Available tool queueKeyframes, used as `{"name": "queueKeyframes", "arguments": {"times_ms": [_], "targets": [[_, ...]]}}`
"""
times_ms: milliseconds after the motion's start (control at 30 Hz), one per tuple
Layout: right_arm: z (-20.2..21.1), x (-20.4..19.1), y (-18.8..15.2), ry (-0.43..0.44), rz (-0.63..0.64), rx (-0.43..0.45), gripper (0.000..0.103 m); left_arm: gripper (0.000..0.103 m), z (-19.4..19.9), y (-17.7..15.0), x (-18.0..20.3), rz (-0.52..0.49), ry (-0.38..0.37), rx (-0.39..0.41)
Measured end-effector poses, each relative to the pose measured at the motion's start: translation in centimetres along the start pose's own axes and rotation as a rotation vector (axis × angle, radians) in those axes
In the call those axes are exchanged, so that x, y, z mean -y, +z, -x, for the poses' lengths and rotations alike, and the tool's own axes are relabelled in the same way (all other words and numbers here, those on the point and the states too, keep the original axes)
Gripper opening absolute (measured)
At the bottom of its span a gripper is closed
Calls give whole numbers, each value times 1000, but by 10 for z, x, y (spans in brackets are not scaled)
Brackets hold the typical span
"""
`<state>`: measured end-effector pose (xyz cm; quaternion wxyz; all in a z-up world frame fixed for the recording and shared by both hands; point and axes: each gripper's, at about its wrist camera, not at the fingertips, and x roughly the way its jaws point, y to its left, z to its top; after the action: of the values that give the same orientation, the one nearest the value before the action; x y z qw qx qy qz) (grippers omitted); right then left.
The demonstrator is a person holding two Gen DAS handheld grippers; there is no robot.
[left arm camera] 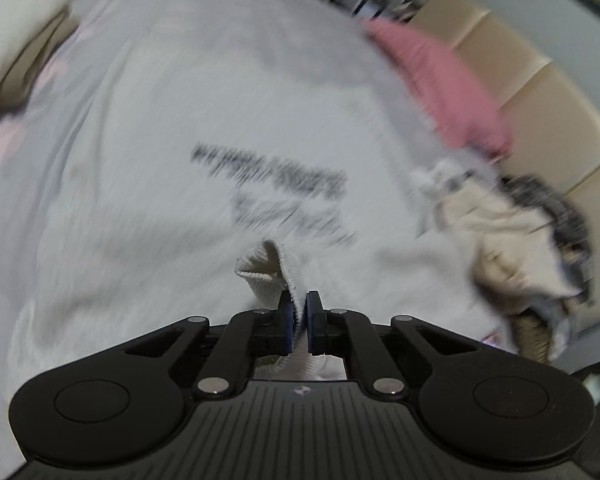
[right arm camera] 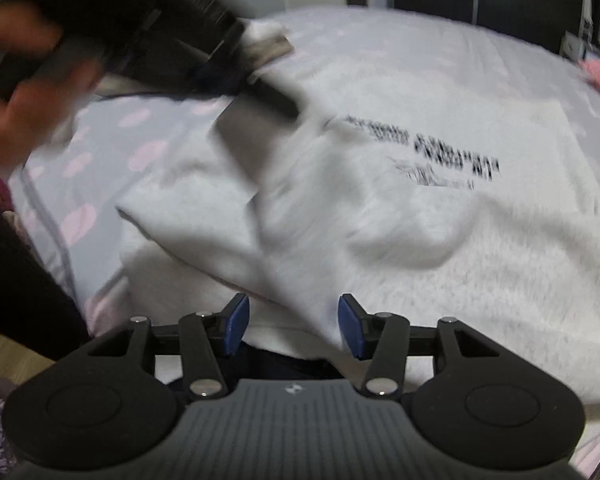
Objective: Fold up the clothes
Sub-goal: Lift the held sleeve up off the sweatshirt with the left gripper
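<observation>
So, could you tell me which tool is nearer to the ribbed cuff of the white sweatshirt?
Left. The left tool is shut on the ribbed cuff; the right tool is open over another part of the sweatshirt.

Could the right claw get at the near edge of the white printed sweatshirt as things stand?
Probably yes: the right claw is open, with the white printed sweatshirt lying just ahead and nothing between.

Left gripper – black linkage arms, silver pivot screws, blue pads on the fingertips, ribbed grey housing with a small logo, two round black discs at the sides. Right gripper – same build, blue pads. A blurred hand is seen on the other gripper's black body; a dark sleeve is seen at the left edge.
</observation>
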<state>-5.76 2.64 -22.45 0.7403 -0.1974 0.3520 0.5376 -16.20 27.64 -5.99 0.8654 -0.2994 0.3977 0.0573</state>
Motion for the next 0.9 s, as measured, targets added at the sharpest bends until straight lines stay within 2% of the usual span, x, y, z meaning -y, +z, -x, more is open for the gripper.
{"name": "queueKeyframes", "arguments": {"times_ms": [100, 167, 300, 367, 467, 533, 667, 833, 900], "targets": [[10, -8, 0, -6, 83, 35, 50, 4, 21, 24, 25, -36, -62, 62], [9, -7, 0, -34, 113, 11, 44, 4, 36, 39, 44, -82, -83, 105], [4, 6, 0, -125, 151, -34, 40, 4, 59, 66, 73, -137, -124, 160], [3, 13, 0, -168, 175, -62, 39, 4, 68, 76, 85, -173, -121, 190], [18, 31, 8, -138, 185, -95, 39, 4, 76, 84, 98, -202, -117, 211], [33, 46, 14, -95, 178, -111, 41, 4, 79, 85, 102, -223, -97, 215], [67, 81, 23, -137, 184, -146, 41, 4, 76, 78, 85, -228, -35, 189], [91, 145, 41, -329, 120, -185, 44, 4, 55, 66, 43, -213, 78, 95], [89, 177, 47, -382, 38, -209, 44, 4, 44, 62, 23, -188, 127, 54]]}}
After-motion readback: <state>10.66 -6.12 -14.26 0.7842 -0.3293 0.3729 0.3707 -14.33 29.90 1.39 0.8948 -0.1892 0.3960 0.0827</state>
